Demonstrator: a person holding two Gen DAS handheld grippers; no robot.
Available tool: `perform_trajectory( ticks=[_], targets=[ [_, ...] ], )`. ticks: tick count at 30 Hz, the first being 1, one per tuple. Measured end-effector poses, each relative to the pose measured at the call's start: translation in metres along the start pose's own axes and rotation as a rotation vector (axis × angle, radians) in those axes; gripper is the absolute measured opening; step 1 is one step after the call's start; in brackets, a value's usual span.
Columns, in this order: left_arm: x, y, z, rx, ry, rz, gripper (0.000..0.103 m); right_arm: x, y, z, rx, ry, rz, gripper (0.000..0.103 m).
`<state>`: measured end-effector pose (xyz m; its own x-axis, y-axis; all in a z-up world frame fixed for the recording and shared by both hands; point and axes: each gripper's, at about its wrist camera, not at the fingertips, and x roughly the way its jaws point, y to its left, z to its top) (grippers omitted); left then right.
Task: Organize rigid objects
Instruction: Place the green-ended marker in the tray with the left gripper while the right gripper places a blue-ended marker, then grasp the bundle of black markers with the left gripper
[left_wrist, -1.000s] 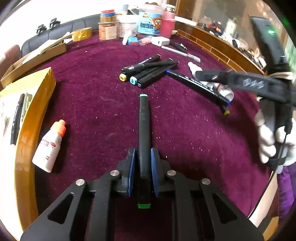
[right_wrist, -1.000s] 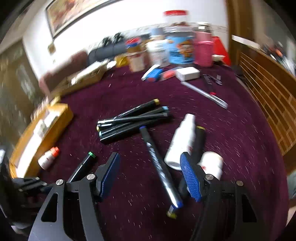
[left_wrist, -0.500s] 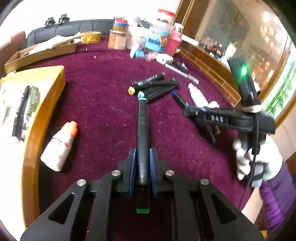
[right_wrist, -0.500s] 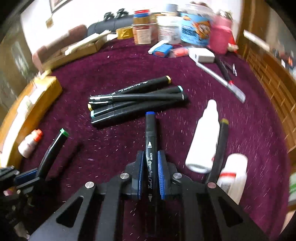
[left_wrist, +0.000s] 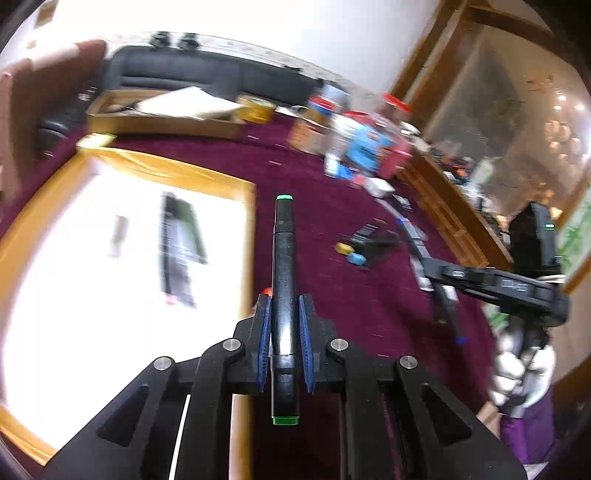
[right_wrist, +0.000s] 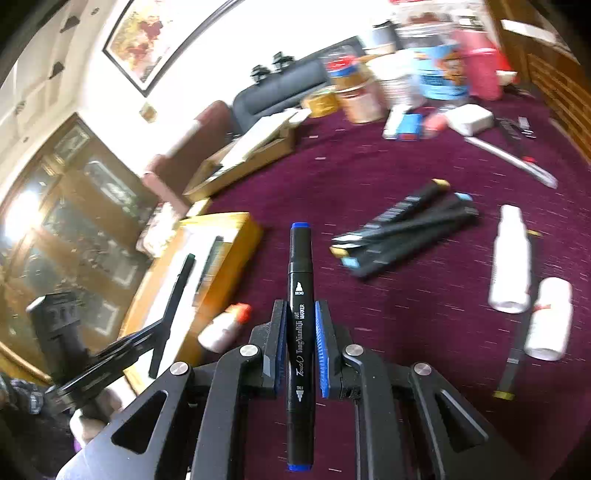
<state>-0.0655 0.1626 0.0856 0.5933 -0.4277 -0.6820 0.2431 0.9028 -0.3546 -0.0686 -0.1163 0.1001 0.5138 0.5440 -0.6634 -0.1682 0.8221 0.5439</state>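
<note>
My left gripper (left_wrist: 283, 306) is shut on a black marker with green caps (left_wrist: 283, 258), held above the maroon cloth beside a yellow box (left_wrist: 236, 184). The box's white inside holds a few dark pens (left_wrist: 179, 251). My right gripper (right_wrist: 301, 314) is shut on a black marker with blue caps (right_wrist: 301, 280), lifted off the cloth. A pile of several black markers (right_wrist: 406, 229) lies ahead to its right. In the right wrist view the left gripper (right_wrist: 162, 326) hangs over the yellow box (right_wrist: 236, 229).
Two white bottles (right_wrist: 511, 258) (right_wrist: 550, 317) lie at the right over another marker (right_wrist: 511, 369). A small orange-capped bottle (right_wrist: 223, 326) lies by the box. Jars and tubs (right_wrist: 439, 74), a cardboard box (right_wrist: 251, 155) and a white block (right_wrist: 469, 118) line the back.
The right gripper closed on the blue-capped marker and lifted it. The left gripper carried the green-capped marker up and left, to the yellow box.
</note>
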Motion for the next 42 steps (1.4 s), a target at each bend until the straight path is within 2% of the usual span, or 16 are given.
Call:
perform_trajectory(
  ticks=[4,7,12,16,19,25,27,29,31,35,38,39,40,41,42],
  targets=[
    [-0.009,0.041,0.022,-0.011,-0.022,0.106,0.012,0.029,0.036,0.010,0.006,0.032,0.082,0.013],
    [-0.007,0.075,0.036,-0.052,-0.010,0.143,0.012,0.062,0.065,0.019,0.020,0.076,0.137,0.013],
    [0.011,0.122,0.054,-0.126,0.021,0.186,0.012,0.129,0.106,0.031,0.050,0.172,0.162,0.013],
    [0.032,0.149,0.061,-0.162,0.062,0.207,0.012,0.189,0.128,0.038,0.083,0.239,0.130,0.013],
    [0.046,0.164,0.059,-0.193,0.087,0.197,0.012,0.219,0.133,0.041,0.114,0.264,0.119,0.013],
    [0.051,0.181,0.050,-0.283,0.084,0.157,0.013,0.248,0.147,0.040,0.078,0.291,0.048,0.013],
    [0.048,0.183,0.045,-0.305,0.072,0.145,0.014,0.253,0.151,0.041,0.048,0.279,-0.005,0.014],
    [0.045,0.184,0.041,-0.322,0.060,0.141,0.017,0.251,0.152,0.042,0.026,0.271,-0.032,0.023],
    [0.043,0.183,0.040,-0.332,0.058,0.142,0.021,0.245,0.154,0.044,0.006,0.254,-0.039,0.028],
    [0.036,0.176,0.041,-0.322,0.053,0.154,0.026,0.207,0.160,0.051,-0.077,0.181,-0.050,0.028],
    [0.018,0.158,0.046,-0.291,0.014,0.150,0.028,0.157,0.166,0.055,-0.174,0.054,-0.085,0.030],
    [0.013,0.151,0.047,-0.277,0.000,0.143,0.034,0.137,0.167,0.053,-0.220,-0.006,-0.115,0.033],
    [0.006,0.140,0.049,-0.255,-0.019,0.135,0.039,0.113,0.166,0.048,-0.271,-0.083,-0.160,0.049],
    [-0.001,0.128,0.050,-0.230,-0.038,0.128,0.052,0.090,0.161,0.042,-0.307,-0.171,-0.213,0.072],
    [-0.005,0.118,0.050,-0.212,-0.055,0.122,0.063,0.068,0.152,0.036,-0.321,-0.259,-0.263,0.083]
  ],
)
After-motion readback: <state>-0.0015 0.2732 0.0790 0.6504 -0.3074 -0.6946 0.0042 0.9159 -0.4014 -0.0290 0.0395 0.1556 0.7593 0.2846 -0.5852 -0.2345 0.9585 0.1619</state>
